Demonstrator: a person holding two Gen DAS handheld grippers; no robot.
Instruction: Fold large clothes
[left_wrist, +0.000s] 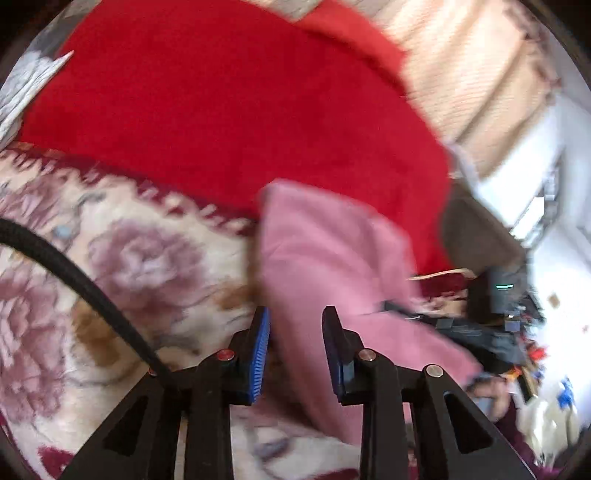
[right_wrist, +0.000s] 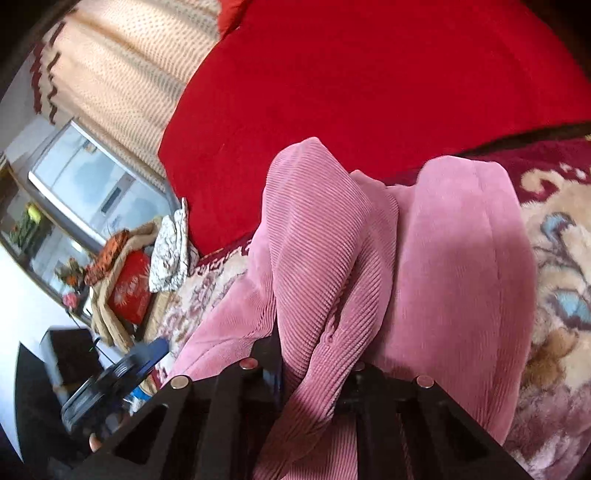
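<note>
A pink ribbed garment (right_wrist: 443, 258) lies on a floral blanket (right_wrist: 561, 280). My right gripper (right_wrist: 314, 354) is shut on a bunched fold of the pink garment, and the cloth drapes over and hides its fingertips. In the left wrist view the pink garment (left_wrist: 325, 266) lies ahead and to the right. My left gripper (left_wrist: 295, 332) is open, its blue pads (left_wrist: 258, 354) apart, empty, hovering at the garment's near edge above the floral blanket (left_wrist: 110, 280).
A large red blanket (left_wrist: 229, 110) covers the far part of the bed and also shows in the right wrist view (right_wrist: 369, 81). A cream patterned curtain (right_wrist: 122, 74) and a window (right_wrist: 85, 181) stand at the left. Piled cloths and a red cushion (right_wrist: 129, 291) lie beside the bed.
</note>
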